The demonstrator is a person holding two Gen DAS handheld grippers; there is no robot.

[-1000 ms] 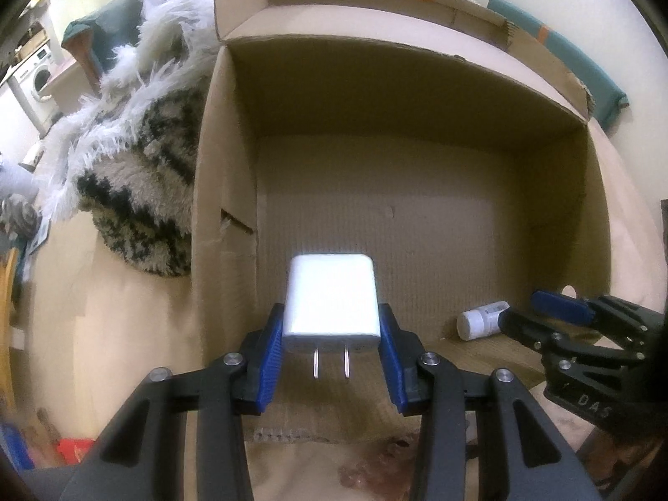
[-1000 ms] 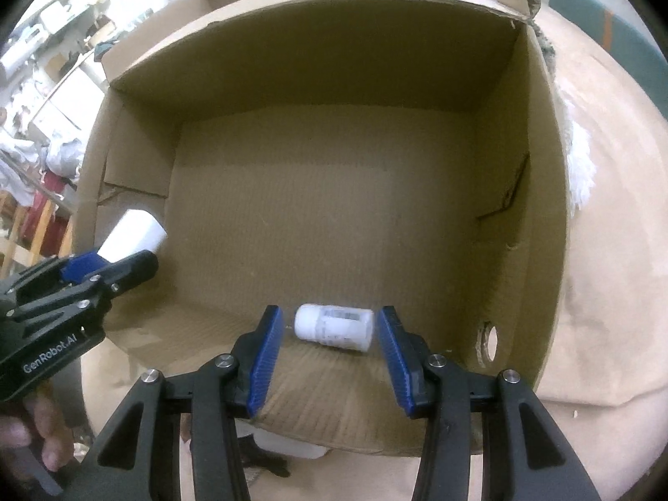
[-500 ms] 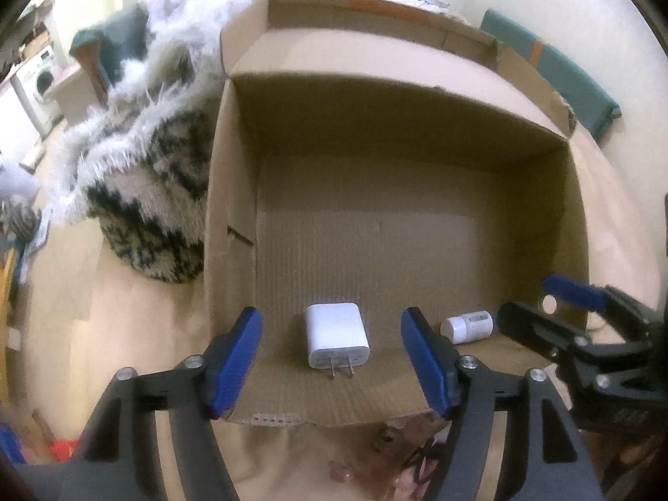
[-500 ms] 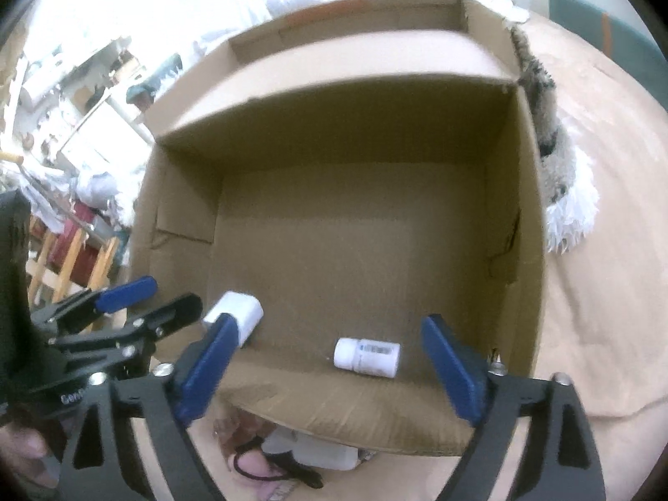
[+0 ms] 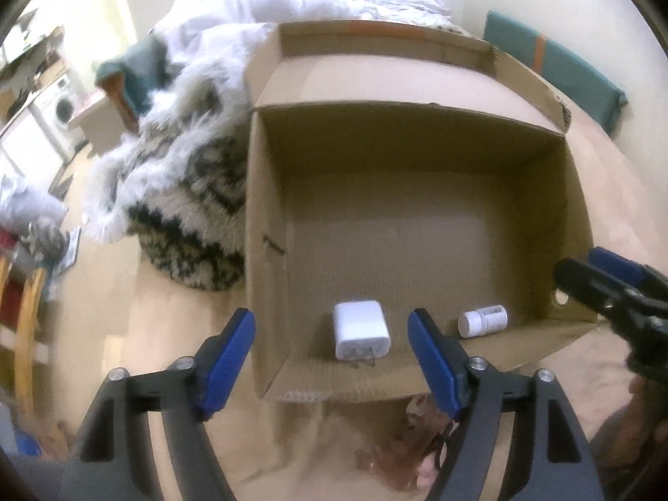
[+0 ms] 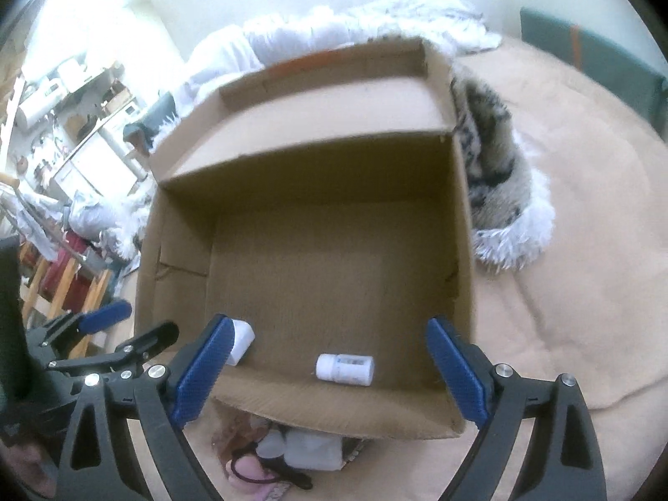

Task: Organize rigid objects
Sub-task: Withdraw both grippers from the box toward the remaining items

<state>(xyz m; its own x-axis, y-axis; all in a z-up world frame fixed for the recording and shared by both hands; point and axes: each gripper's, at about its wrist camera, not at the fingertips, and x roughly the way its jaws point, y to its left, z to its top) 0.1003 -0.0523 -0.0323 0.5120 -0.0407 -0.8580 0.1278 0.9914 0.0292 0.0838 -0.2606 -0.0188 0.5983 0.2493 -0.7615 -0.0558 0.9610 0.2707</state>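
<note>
Left wrist view: left gripper (image 5: 332, 352) hangs at lower centre, jaws spread wide, holding nothing. Between them, the white charger (image 5: 361, 330) lies inside the cardboard box (image 5: 267, 208) near its front edge, pill bottle (image 5: 482, 321) just right. Right gripper (image 6: 327, 369) likewise gapes, bottle below.

I am seeing a matt brown corrugated cardboard box (image 5: 417, 225), a smooth white plastic charger (image 5: 361, 330), a smooth white plastic bottle (image 6: 344, 369), ribbed blue pads (image 5: 227, 365) on my matt black plastic gripper, and a shaggy blanket (image 5: 183, 175).
</note>
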